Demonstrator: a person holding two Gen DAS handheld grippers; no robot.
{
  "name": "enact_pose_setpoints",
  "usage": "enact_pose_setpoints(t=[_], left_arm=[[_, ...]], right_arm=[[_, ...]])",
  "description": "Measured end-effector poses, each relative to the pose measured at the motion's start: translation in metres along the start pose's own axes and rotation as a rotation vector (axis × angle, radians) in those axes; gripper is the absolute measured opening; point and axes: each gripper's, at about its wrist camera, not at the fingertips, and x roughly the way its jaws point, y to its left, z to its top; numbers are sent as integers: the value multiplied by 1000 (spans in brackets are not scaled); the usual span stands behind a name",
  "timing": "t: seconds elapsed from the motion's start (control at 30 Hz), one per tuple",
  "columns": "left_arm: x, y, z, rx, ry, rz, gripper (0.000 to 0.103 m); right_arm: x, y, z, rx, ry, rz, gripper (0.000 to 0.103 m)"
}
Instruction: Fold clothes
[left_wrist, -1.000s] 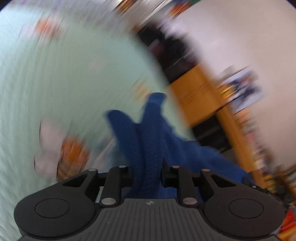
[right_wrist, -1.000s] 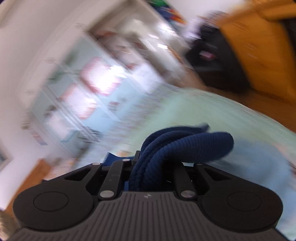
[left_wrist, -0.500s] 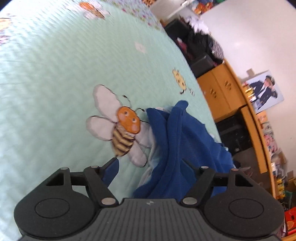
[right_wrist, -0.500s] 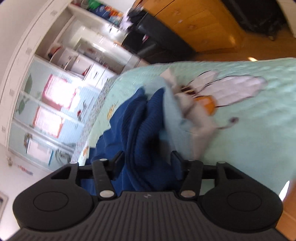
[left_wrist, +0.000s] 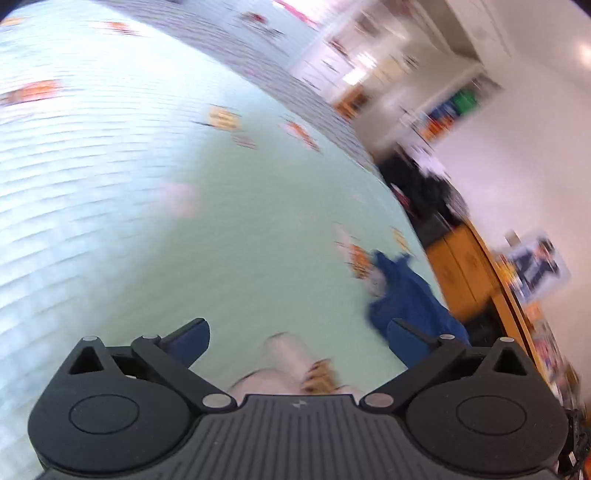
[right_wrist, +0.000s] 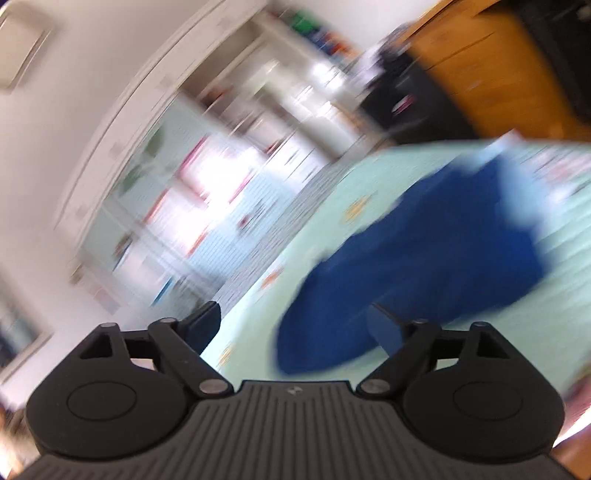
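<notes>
the left gripper (left_wrist: 297, 338) hangs over the mint quilt (left_wrist: 155, 206) with its jaws spread wide and nothing between them. the right gripper (right_wrist: 295, 325) is spread just as wide and empty. beyond them the blue garment (right_wrist: 424, 254) lies bunched on the quilt near its far edge. both views are blurred.

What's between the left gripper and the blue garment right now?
Left wrist view: only bare green quilt between the open left gripper and the blue garment, plus a blurred bee print; nothing held.
</notes>
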Motion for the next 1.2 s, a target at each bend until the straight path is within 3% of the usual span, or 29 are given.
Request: enact_pose_setpoints(t=[0.27, 0.37, 0.57, 0.77, 0.87, 1.0, 1.17, 1.2], left_arm=[[-135, 87, -34, -159, -216, 142, 102], [-171, 108, -41, -216, -282, 174, 102], [-238, 127, -53, -224, -406, 248, 102], [-264, 133, -46, -217, -614, 384, 102], [-256, 139, -40, -224, -683, 451, 102], [-241, 147, -42, -157, -802, 522, 102], [-227, 161, -64, -76, -966, 662, 102], [-231, 163, -62, -105, -989, 676, 102]], right_arm=[[88, 118, -126, -89, 319, 216, 88], [98, 147, -159, -122, 414, 250, 88], [122, 240, -156, -240, 430, 385, 88], [147, 335, -146, -362, 429, 526, 90], [160, 385, -142, -441, 421, 596, 91], [196, 471, -143, -585, 413, 673, 93], [275, 558, -188, -639, 509, 746, 96], [294, 572, -204, -637, 534, 751, 96]])
